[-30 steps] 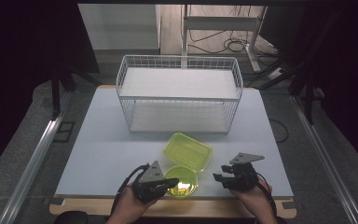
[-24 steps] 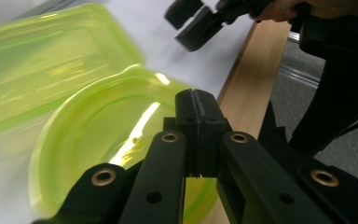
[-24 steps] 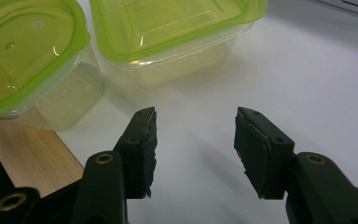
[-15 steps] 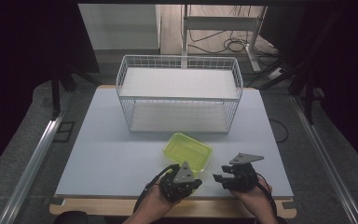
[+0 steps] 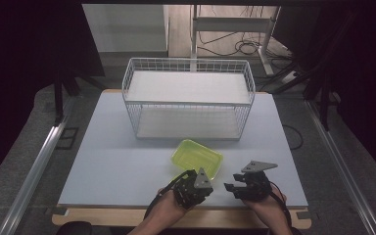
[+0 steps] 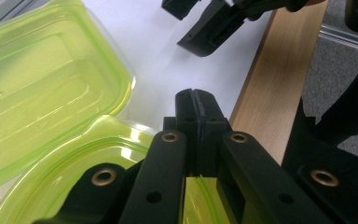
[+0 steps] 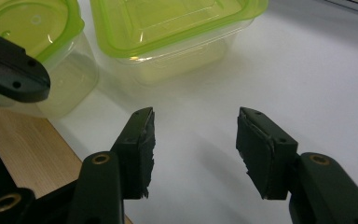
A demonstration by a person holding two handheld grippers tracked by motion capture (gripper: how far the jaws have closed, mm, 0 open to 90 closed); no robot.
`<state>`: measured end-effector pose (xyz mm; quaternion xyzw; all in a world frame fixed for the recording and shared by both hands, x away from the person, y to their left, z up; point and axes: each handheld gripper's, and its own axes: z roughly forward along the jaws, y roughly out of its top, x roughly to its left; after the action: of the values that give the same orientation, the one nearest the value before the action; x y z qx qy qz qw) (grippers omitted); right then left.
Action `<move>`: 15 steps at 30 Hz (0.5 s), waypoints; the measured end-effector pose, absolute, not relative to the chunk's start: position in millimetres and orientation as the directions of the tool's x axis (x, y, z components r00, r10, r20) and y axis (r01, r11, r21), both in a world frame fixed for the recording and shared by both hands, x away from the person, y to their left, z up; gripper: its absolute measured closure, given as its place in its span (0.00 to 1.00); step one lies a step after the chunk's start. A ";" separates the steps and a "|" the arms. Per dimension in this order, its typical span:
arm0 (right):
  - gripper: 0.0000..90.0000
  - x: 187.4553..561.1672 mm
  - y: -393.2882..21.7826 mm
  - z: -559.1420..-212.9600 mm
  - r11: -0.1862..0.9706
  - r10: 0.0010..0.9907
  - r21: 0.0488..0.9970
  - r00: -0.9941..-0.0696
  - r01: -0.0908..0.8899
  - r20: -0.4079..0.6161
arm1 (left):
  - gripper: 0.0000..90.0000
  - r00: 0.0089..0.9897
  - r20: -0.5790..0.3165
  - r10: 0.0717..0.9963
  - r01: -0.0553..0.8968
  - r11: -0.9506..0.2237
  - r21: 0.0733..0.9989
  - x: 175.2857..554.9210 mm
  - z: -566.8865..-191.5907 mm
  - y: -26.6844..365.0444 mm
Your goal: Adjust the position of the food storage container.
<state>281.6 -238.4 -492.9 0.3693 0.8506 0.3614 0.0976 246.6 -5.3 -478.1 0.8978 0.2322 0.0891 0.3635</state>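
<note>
Two yellow-green lidded plastic containers stand near the table's front edge. The larger rectangular one lies just beyond both grippers. The smaller one sits right under my left gripper, whose jaws are shut. I see nothing between their tips, which reach past the container's rim over the white table. My right gripper is held low to the right, open, with bare table between its pads. It also appears ahead in the left gripper view.
A white wire basket stands at the back middle of the white table. A wooden strip runs along the front edge, just under both hands. Metal rails flank the table on the floor.
My left gripper has slid right along the front edge and now covers the small container in the high view. The right gripper has stayed where it was.
</note>
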 end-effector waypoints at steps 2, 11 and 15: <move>0.52 281.6 -238.2 -492.9 0.468 0.699 0.686 -0.708 0.558 0.100 | 1.00 0.873 -0.003 0.487 0.354 -0.630 0.691 246.6 -478.1 -0.9; 0.52 282.0 -237.4 -494.4 0.474 0.700 0.678 -0.708 0.562 0.098 | 1.00 0.844 -0.007 0.536 0.395 -0.613 0.684 246.7 -478.6 31.9; 0.52 282.5 -236.5 -495.5 0.482 0.696 0.674 -0.712 0.561 0.095 | 1.00 0.833 -0.026 0.552 0.413 -0.591 0.693 246.6 -478.3 46.3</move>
<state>282.5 -236.5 -495.5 0.3671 0.8553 0.3528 0.0957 246.6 46.3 -478.3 0.8867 0.2720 0.0964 0.3613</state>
